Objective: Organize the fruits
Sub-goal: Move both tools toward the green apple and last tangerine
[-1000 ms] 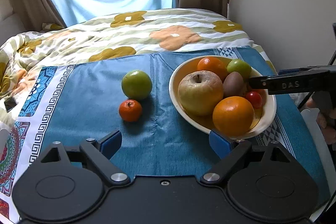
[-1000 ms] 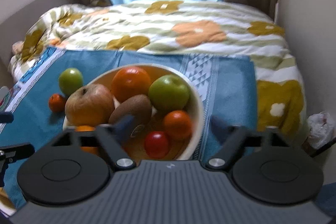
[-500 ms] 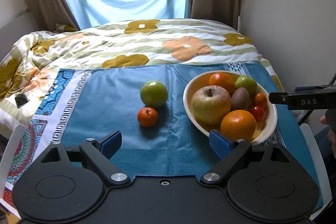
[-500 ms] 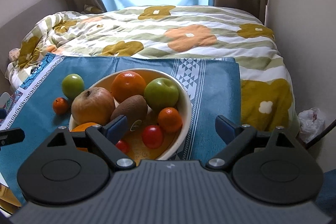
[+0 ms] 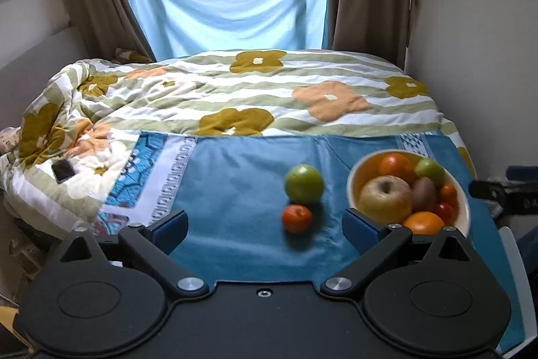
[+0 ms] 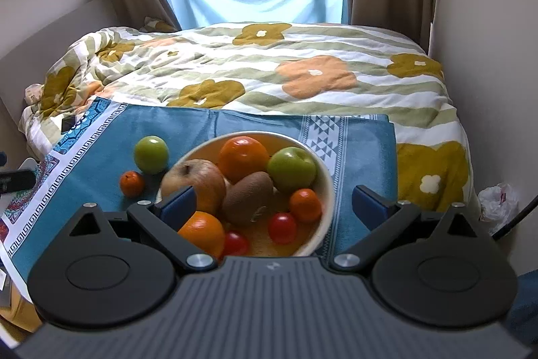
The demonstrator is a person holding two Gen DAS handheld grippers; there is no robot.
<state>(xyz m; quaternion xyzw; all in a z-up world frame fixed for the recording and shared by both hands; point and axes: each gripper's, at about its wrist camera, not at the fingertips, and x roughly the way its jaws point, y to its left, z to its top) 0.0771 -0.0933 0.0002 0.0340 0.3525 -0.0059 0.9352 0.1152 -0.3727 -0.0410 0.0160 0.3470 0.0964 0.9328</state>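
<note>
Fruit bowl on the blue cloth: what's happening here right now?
A person holds a pair of tongs in each hand over a bed, sorting fruit. The left tongs and right tongs are both open and empty; the left jaws have just been opening. The bowl on the blue cloth holds oranges, apples, a kiwi and small red fruits. A green apple and a small mandarin lie on the cloth beside it, outside the bowl.

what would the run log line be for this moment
left hand-held gripper: open, empty | right hand-held gripper: open, empty | bowl: holds fruit | green apple, small orange: on blue cloth
</note>
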